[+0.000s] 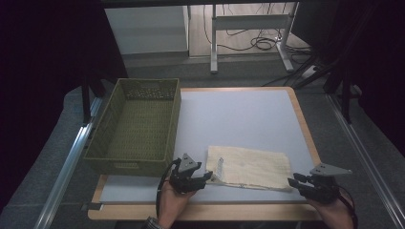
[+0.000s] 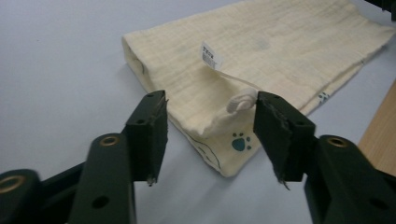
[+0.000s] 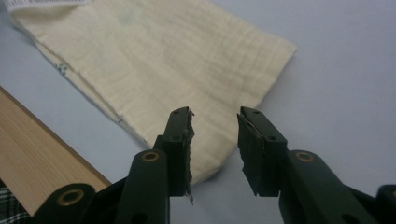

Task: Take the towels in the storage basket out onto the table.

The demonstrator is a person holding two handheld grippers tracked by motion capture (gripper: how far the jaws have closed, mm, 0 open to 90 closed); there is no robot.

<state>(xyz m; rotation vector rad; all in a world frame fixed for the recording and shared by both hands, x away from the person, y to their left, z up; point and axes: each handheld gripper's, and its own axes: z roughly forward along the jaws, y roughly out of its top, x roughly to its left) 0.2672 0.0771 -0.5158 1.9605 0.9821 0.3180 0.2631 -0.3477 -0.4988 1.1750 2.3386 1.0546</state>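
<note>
From the high view, we're looking down at a folded cream cloth (image 1: 249, 167) lying flat near the front edge of the pale surface (image 1: 239, 114), with a woven green basket (image 1: 136, 126) sitting to its left, partly hanging over the surface's left side. The left gripper (image 1: 206, 177) is sitting right at the cloth's near-left corner, and the right gripper (image 1: 292, 182) is parked at the near-right corner. Both are being held by hands coming in from the bottom.

Switching to the left gripper view, we're seeing the left gripper (image 2: 210, 133) with its fingers (image 2: 148, 135) spread wide and holding nothing. The cloth (image 2: 261, 60) is lying just ahead, its corner with a little teal paw print (image 2: 240, 142) sitting between the two fingers. A white tag (image 2: 211, 55) and a knotted white loop (image 2: 240, 101) are resting on top of the fabric.

Over in the right gripper view, the right gripper (image 3: 215, 135) is also parted with nothing in it, fingers (image 3: 180, 144) hovering over the cloth's (image 3: 159, 65) corner. We can't tell if they're actually touching the fabric. The wooden edge (image 3: 42, 154) of the surface is running along the lower left.
</note>
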